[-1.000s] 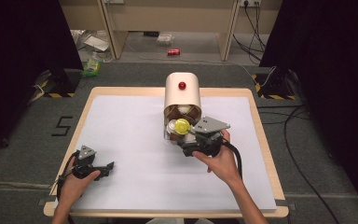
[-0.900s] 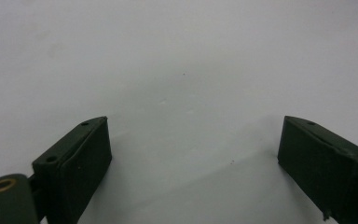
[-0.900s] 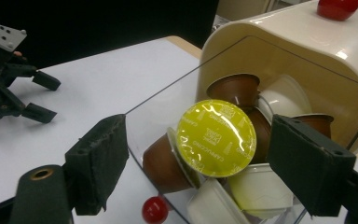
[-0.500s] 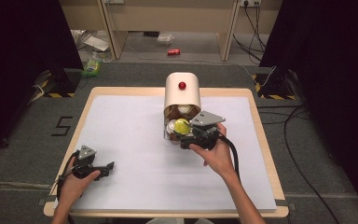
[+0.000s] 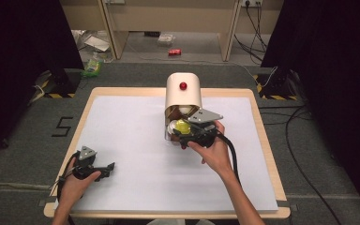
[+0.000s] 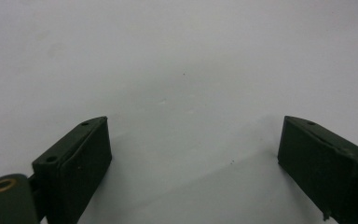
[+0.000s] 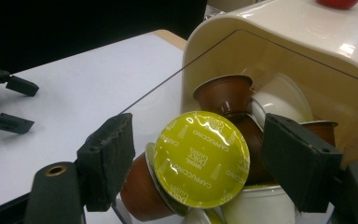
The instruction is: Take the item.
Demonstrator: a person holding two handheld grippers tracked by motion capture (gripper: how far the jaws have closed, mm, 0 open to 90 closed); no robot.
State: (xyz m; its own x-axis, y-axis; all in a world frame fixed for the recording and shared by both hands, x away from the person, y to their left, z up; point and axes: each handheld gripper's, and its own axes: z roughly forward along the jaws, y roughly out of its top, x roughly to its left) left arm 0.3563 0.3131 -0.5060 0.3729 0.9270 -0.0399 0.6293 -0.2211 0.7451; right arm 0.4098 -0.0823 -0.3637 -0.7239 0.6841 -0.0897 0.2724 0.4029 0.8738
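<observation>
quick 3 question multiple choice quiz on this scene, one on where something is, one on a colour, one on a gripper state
1. Where does the left gripper sit?
A. near left of the table
B. inside the dispenser
C. on the floor

2. What colour is the lid of the capsule between the right gripper's jaws?
A. red
B. yellow-green
C. blue

3. How are the right gripper's jaws?
A. shut on the capsule
B. open around it
C. shut, empty

Answers: 1 A, the high view shows it there. 2 B, the foil reads yellow-green. 3 B, gaps show on both sides.
</observation>
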